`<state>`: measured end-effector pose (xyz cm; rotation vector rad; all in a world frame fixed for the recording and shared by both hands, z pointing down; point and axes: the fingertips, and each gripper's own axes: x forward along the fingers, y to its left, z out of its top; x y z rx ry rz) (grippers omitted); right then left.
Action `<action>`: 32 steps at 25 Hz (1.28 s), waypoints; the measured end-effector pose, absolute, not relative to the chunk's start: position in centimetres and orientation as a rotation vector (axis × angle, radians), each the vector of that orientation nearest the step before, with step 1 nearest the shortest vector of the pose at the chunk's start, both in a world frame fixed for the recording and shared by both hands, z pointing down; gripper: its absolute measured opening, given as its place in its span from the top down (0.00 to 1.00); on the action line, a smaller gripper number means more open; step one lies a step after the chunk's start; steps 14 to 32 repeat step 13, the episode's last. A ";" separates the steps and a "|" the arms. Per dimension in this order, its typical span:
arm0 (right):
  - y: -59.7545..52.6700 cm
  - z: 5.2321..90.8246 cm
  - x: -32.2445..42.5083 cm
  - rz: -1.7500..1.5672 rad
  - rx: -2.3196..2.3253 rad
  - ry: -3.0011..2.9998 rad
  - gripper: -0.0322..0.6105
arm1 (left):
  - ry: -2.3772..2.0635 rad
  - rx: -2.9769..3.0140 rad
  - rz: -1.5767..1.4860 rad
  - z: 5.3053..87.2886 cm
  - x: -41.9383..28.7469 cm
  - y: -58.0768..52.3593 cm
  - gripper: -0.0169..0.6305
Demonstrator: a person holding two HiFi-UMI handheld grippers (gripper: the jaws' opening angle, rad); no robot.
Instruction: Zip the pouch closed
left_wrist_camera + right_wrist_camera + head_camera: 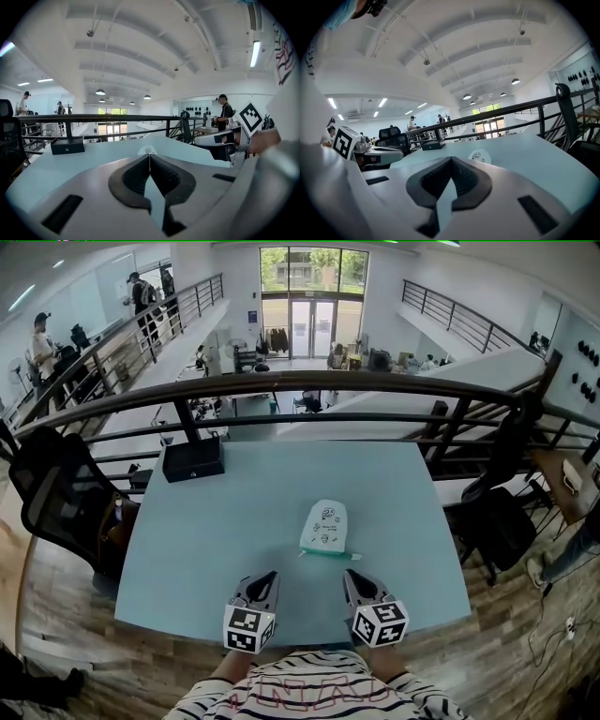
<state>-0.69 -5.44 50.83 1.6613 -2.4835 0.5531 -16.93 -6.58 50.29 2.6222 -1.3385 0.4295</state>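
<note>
Table (206, 531): pouch (325, 527) lies flat on it.
Left hand-held gripper (269, 576): near pouch, not touching; jaws closed, empty.
Right hand-held gripper (350, 576): just short of pouch; jaws closed, empty.

The left tool (149, 157) is hiding most of the pouch (148, 150) in its own view, only the top peeking over the jaws; the right tool (451, 160) is covering the pouch's lower part likewise. In the head view the zip (325, 553) is showing too small to judge, and the bottom edge is cutting off the person (309, 695)
</note>
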 end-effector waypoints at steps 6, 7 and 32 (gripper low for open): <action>-5.2 50.7 -0.9 0.560 1.656 -2.479 0.91 | -1.330 2.628 0.427 50.0 -17.0 -6.4 0.93; -5.1 50.7 -0.9 0.560 1.656 -2.479 0.91 | -1.329 2.629 0.427 50.0 -16.9 -6.4 0.93; -5.4 50.6 -0.8 0.567 1.658 -2.484 0.91 | -1.323 2.637 0.425 49.9 -16.6 -6.7 0.93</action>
